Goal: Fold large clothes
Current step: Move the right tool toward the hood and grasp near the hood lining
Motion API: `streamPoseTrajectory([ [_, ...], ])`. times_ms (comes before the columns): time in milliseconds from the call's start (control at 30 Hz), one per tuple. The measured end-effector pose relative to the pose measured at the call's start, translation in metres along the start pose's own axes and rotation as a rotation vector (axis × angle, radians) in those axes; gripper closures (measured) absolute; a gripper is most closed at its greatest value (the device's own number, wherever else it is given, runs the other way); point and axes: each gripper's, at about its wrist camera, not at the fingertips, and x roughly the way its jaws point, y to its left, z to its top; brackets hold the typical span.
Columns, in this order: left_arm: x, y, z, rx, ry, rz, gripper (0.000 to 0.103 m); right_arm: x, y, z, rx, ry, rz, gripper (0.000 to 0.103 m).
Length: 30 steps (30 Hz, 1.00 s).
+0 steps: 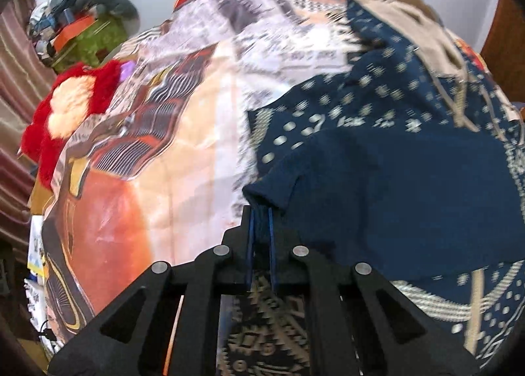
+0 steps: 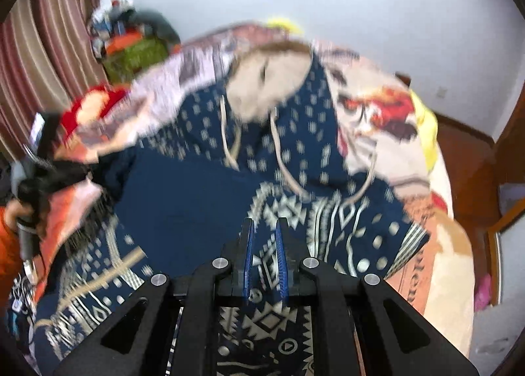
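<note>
The navy patterned hoodie [image 2: 210, 198] is lying spread across the printed bedspread [image 1: 170, 159], the left gripper [image 1: 261, 212] pinching its plain sleeve cuff while the right gripper [image 2: 264, 228] is hovering over it with jaws narrowed on nothing.

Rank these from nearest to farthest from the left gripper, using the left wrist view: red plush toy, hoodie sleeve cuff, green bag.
1. Hoodie sleeve cuff: pinched at the left gripper.
2. Red plush toy: left, on the bed's edge.
3. Green bag: far upper left, by the wall.
</note>
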Motion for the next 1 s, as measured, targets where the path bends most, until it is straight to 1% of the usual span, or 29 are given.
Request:
streamPoseTrajectory([
  [133, 0.008, 0.013, -0.005, 0.012, 0.047, 0.021, 0.096, -0.021, -0.002, 0.014, 0.019, -0.104, 0.009, 0.094],
  [200, 0.008, 0.02, -0.006, 0.014, 0.059, 0.037, 0.095, -0.029, -0.004, 0.021, 0.025, -0.14, 0.008, 0.094],
  [333, -0.004, 0.031, 0.0, -0.006, 0.043, 0.042, 0.093, -0.041, -0.008, 0.035, 0.009, -0.207, -0.024, 0.094],
  [400, -0.015, 0.034, 0.01, -0.025, 0.018, 0.021, 0.085, -0.044, -0.008, 0.043, -0.007, -0.236, -0.04, 0.094],
  [467, -0.027, 0.032, 0.024, -0.035, -0.023, -0.002, 0.066, -0.046, -0.008, 0.051, -0.014, -0.266, -0.053, 0.094],
  [500, -0.031, 0.03, 0.03, -0.037, -0.042, -0.013, 0.062, -0.046, -0.009, 0.056, -0.011, -0.284, -0.055, 0.094],
  [533, -0.037, 0.025, 0.038, -0.038, -0.066, -0.03, 0.056, -0.045, -0.01, 0.06, -0.007, -0.293, -0.051, 0.094],
  [567, -0.039, 0.021, 0.044, -0.037, -0.078, -0.041, 0.051, -0.044, -0.01, 0.065, -0.002, -0.3, -0.048, 0.094],
  [667, -0.046, 0.001, 0.069, -0.029, -0.108, -0.1, 0.05, -0.033, -0.012, 0.084, 0.022, -0.302, -0.03, 0.094],
  [733, -0.045, -0.017, 0.089, -0.027, -0.115, -0.154, 0.049, -0.023, -0.014, 0.094, 0.038, -0.305, -0.018, 0.094],
  [867, -0.029, -0.049, 0.122, -0.025, -0.106, -0.223, 0.049, 0.007, -0.019, 0.115, 0.071, -0.268, 0.011, 0.094],
  [1000, -0.003, -0.072, 0.149, -0.027, -0.075, -0.241, 0.049, 0.049, -0.03, 0.134, 0.087, -0.216, -0.003, 0.094],
])
